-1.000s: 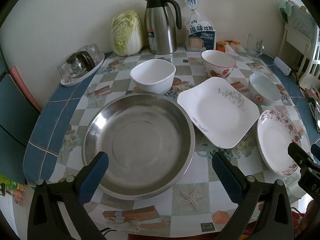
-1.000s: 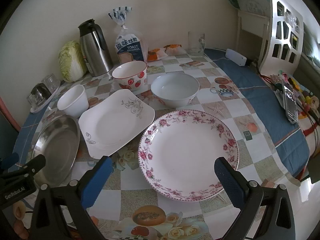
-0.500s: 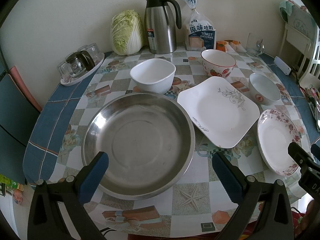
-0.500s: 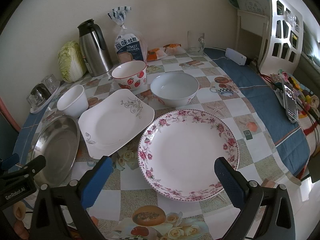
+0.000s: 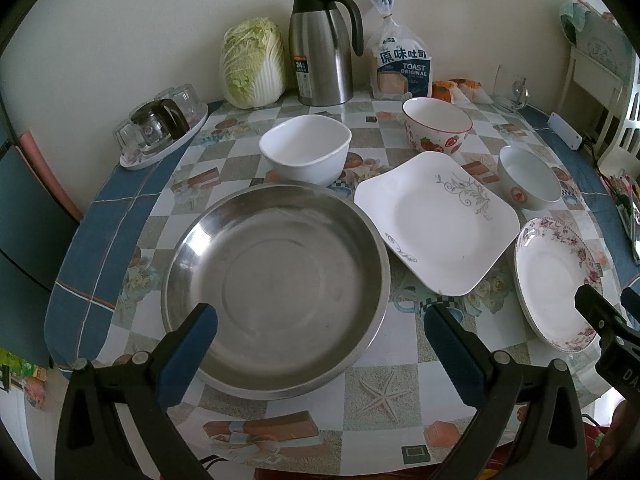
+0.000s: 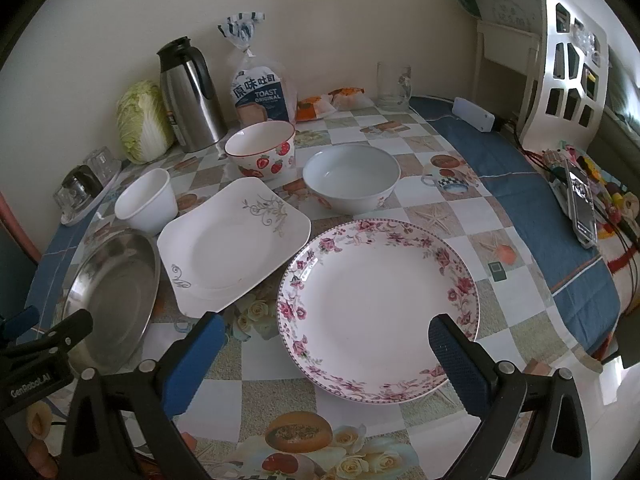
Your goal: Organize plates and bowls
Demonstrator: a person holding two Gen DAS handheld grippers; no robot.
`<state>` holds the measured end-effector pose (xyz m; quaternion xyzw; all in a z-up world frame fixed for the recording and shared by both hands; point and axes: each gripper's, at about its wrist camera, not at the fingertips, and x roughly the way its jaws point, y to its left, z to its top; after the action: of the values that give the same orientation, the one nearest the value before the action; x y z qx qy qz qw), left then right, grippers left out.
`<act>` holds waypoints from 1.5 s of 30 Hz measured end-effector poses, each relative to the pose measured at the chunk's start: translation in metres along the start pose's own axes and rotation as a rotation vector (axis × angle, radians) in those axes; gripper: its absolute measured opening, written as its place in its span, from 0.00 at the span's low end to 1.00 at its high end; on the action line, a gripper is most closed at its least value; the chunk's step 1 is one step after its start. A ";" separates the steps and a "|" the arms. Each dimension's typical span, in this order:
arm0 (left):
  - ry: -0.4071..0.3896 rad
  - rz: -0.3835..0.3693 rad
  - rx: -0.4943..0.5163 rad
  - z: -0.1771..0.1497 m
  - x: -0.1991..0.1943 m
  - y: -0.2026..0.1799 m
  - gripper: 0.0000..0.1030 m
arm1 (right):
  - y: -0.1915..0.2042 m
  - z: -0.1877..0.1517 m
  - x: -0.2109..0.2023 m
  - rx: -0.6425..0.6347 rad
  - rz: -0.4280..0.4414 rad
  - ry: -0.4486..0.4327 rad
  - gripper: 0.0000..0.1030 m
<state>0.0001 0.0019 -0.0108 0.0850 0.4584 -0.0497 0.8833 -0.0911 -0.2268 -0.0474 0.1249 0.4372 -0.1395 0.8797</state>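
Observation:
My left gripper (image 5: 320, 344) is open and empty, hovering over the near rim of a steel basin (image 5: 276, 288). My right gripper (image 6: 324, 356) is open and empty over the near edge of a round floral plate (image 6: 376, 304). Between them lies a square white plate (image 5: 436, 220), also in the right wrist view (image 6: 232, 244). Behind stand a white square bowl (image 5: 306, 154), a strawberry bowl (image 5: 436, 126) and a pale bowl (image 6: 350, 178). The floral plate also shows in the left wrist view (image 5: 552, 280), the basin in the right wrist view (image 6: 116, 296).
At the back by the wall stand a cabbage (image 5: 254, 62), a steel thermos jug (image 5: 322, 44), a bag of toast (image 5: 402, 68) and a drinking glass (image 6: 394, 84). A tray of glasses (image 5: 160, 128) sits back left. A white shelf (image 6: 560, 60) and remotes (image 6: 580, 204) are right.
Both grippers have barely shifted; nothing on the table has moved.

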 end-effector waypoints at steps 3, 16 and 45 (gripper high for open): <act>0.001 -0.001 -0.001 0.000 0.000 0.000 1.00 | 0.000 0.000 0.000 0.001 0.000 -0.001 1.00; 0.015 -0.009 -0.013 0.000 0.003 0.001 1.00 | 0.001 0.000 0.000 0.001 -0.001 0.000 1.00; 0.018 -0.044 -0.091 0.008 0.005 0.017 1.00 | 0.007 0.003 -0.003 -0.021 0.005 -0.012 1.00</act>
<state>0.0119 0.0170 -0.0085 0.0348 0.4696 -0.0474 0.8809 -0.0881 -0.2211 -0.0428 0.1159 0.4332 -0.1334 0.8838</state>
